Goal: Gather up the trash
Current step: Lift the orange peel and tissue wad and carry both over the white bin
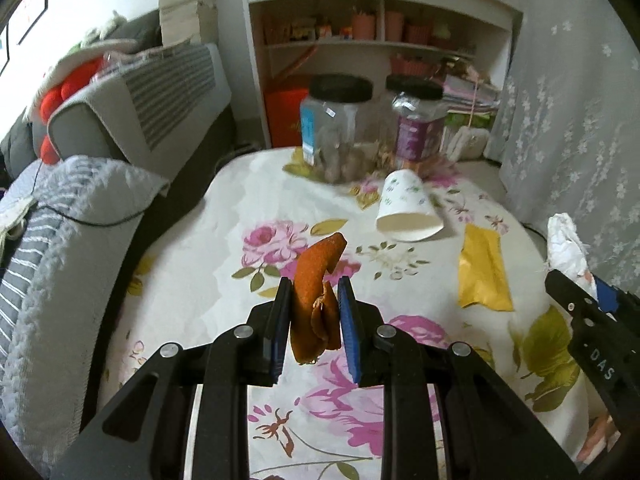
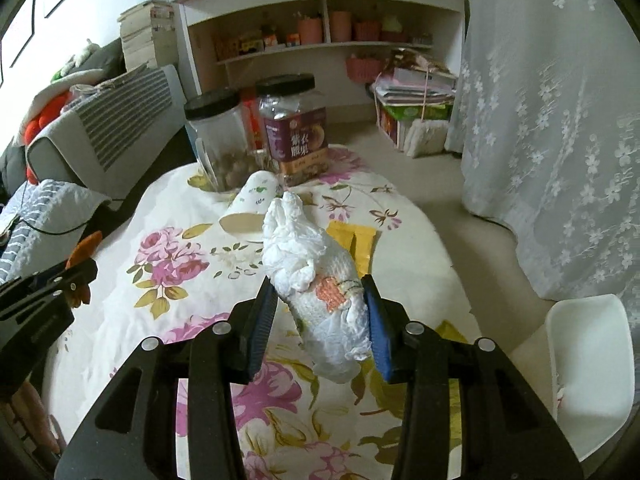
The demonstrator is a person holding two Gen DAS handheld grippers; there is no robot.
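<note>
Already loaded: both tongs carry a piece of trash above the surface [image 1: 192, 240], which is draped in a flowered cloth.
Left tongs [image 1: 314, 312]: clenched on an orange peel [image 1: 316, 280], a curled strip standing up between the blue pads, lifted off the cloth so it can be carried away.
Right tongs [image 2: 320, 316]: clenched across the middle of a crumpled white tissue [image 2: 312, 268] with an orange print; both ends bulge out past the pads, since the soft wad gives under the squeeze.
Left on the surface: a paper cup [image 1: 408, 208] lying on its side with its mouth towards the cameras, and a flat yellow wrapper [image 1: 484, 268] just beside it; both look like trash not yet collected.
Not trash, likely: two black-lidded jars [image 2: 296, 128] stand upright at the far edge, holding food.
Bin: none in either view, so where the two pieces go cannot be told.
Next, as a judgement: drop both loads before going for the cup and wrapper.
</note>
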